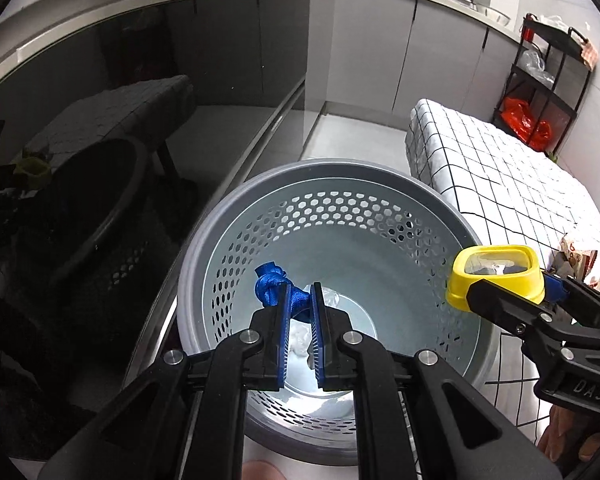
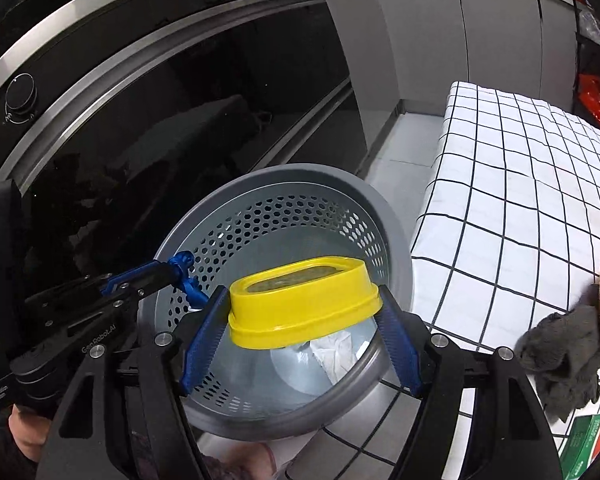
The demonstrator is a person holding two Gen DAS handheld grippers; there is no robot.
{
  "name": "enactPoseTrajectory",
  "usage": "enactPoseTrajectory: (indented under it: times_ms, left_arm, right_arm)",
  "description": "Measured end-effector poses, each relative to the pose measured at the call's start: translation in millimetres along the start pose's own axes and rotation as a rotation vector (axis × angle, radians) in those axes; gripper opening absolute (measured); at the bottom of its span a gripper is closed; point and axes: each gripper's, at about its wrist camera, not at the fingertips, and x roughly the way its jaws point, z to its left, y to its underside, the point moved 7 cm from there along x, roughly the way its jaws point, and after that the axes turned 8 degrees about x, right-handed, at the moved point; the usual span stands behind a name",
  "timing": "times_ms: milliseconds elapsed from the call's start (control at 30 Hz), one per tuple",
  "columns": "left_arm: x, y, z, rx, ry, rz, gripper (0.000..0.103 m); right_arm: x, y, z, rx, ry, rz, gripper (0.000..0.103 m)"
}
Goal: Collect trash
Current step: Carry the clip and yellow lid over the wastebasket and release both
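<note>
Hovering over the perforated bin (image 1: 332,216), the left gripper (image 1: 300,300) pinches a soft, light blue knot (image 1: 272,282) while the right gripper (image 2: 304,320) clamps a stiff yellow tub (image 2: 300,300) across its sides.

My left claw (image 1: 300,300) hangs over the grey bin (image 1: 204,248), pinching a knotted blue rag (image 1: 270,282) tight between its pads. White paper (image 1: 300,340) lies at the bin's bottom. At right, my other claw (image 1: 508,294) grips a yellow tub (image 1: 496,276) above the rim, beside the checked tablecloth (image 1: 500,184).
</note>
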Motion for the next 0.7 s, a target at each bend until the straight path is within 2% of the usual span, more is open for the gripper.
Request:
enactPoseTrajectory:
  times_ms: [333, 433, 500, 567, 700]
  left_arm:
    - [4.6, 1.5, 5.3, -0.007, -0.017, 0.013, 0.013]
    - [5.0, 2.4, 6.3, -0.01, -0.026, 0.018, 0.026]
    - [1.9, 1.7, 7.4, -0.015, -0.033, 0.004, 0.045]
    - [-1.5, 0.5, 8.4, -0.016, -0.038, -0.014, 0.048]
    - [-2.4, -0.3, 8.4, -0.015, -0.043, -0.017, 0.048]
  right_arm:
    - [1.8, -1.4, 0.2, 0.01, -0.011, -0.001, 0.072]
    - [-1.8, -2.1, -1.1, 0.024, -0.018, -0.011, 0.076]
    - [-4.5, -2.5, -2.2, 0.031, -0.02, -0.018, 0.077]
    - [-5.5, -2.4, -3.5, 0.031, -0.018, -0.021, 0.077]
    - [-6.2, -1.1, -4.6, 0.026, -0.015, -0.022, 0.077]
